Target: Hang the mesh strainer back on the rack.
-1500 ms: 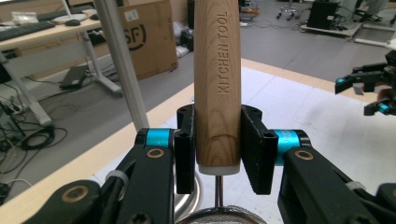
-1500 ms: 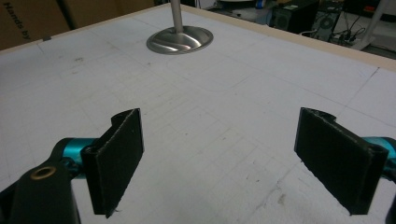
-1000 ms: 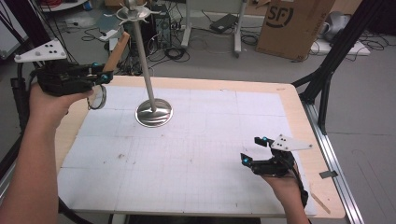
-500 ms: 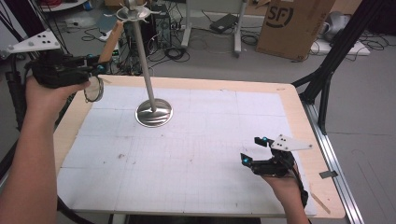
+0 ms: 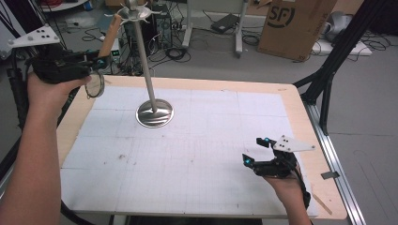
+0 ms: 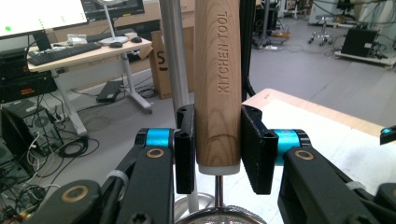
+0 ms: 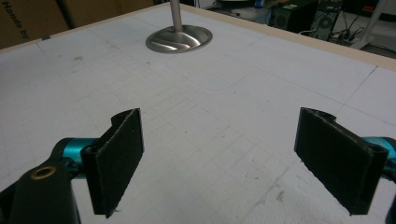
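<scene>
A bench [image 5: 300,108] with a wooden rim is covered by a white gridded sheet [image 5: 202,154]. Beyond its far edge, a cardboard box [image 5: 293,23] is set on the grey floor [image 5: 366,93], and cables [image 5: 176,49] are strewn near desk legs [image 5: 238,28]. In the left gripper view, a desk [image 6: 88,51] with a keyboard [image 6: 63,50] and a monitor [image 6: 42,16] is seen.
</scene>
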